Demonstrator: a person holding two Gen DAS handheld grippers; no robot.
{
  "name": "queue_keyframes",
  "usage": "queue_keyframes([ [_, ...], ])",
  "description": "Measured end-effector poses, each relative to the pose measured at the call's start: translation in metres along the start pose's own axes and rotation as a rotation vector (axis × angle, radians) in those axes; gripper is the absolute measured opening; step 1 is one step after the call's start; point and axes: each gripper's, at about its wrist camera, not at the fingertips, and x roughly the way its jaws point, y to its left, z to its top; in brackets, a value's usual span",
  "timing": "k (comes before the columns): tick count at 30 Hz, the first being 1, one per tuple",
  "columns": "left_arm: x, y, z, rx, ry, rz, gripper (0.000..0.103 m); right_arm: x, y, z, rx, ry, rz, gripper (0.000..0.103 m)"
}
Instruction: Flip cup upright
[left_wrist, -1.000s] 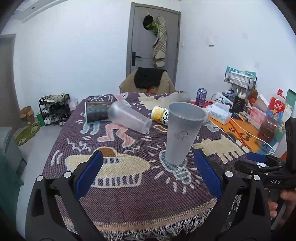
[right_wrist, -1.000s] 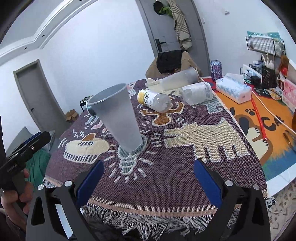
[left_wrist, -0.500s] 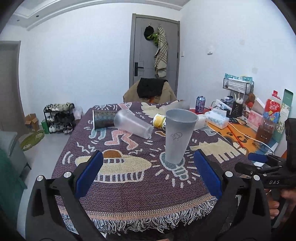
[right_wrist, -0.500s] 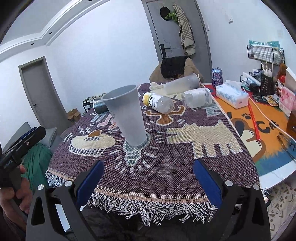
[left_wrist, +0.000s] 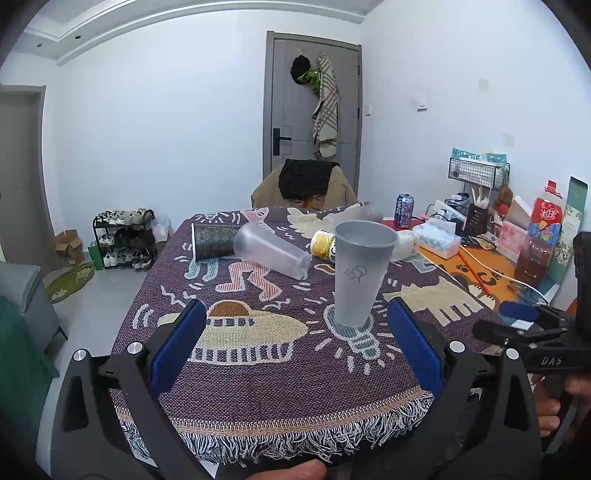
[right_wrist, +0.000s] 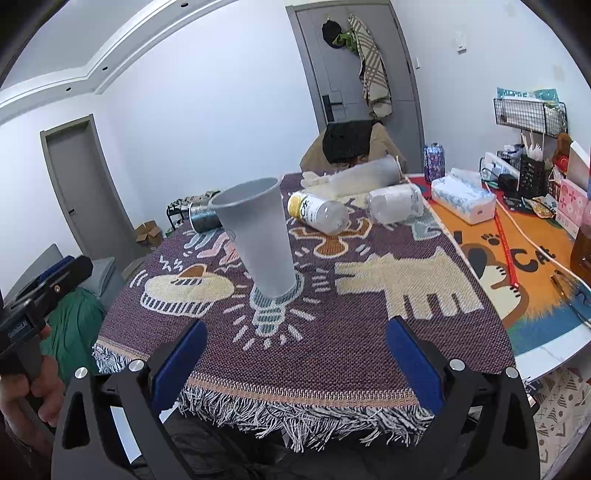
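Frosted grey plastic cup (left_wrist: 360, 271) upright on patterned purple woven cloth (left_wrist: 280, 373), mouth up, interior unseen. Left gripper (left_wrist: 295, 341) and right gripper (right_wrist: 293, 349) both spread wide, holding nothing.

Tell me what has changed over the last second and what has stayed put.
Both grippers, left and right, have drawn back from the table, open and empty. The grey cup stays upright on the blanket's light-bulb drawing; the clear cup stays on its side.

Both wrist fisheye cameras sit off the table's near fringed edge, facing across it toward the door. Shared field: upright grey cup (left_wrist: 360, 273) (right_wrist: 258, 243), centre-right in the left view, centre-left in the right.
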Motion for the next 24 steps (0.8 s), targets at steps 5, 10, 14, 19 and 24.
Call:
queue_keyframes([
  [5,0.0008,0.0008,-0.0028,-0.006,-0.002,0.010,0.097,-0.0031,-0.0014,0.0007,0.007,-0.012,-0.007,0.095],
  [10,-0.0004,0.0019,-0.0023,-0.009,-0.009,0.022,0.097,-0.0007,0.0019,-0.0010,0.002,-0.008,-0.003,0.095],
  [14,-0.0024,0.0017,-0.0021,-0.009,-0.019,0.029,0.097,0.0006,0.0037,-0.0011,-0.004,-0.008,-0.003,0.095],
  [19,-0.0026,0.0009,-0.0016,-0.009,-0.025,0.037,0.097,0.0004,0.0039,-0.0014,-0.003,-0.009,-0.004,0.095],
  [24,-0.0036,0.0006,-0.0021,-0.007,-0.027,0.037,0.097,-0.0003,0.0039,-0.0018,-0.002,-0.012,-0.005,0.095],
])
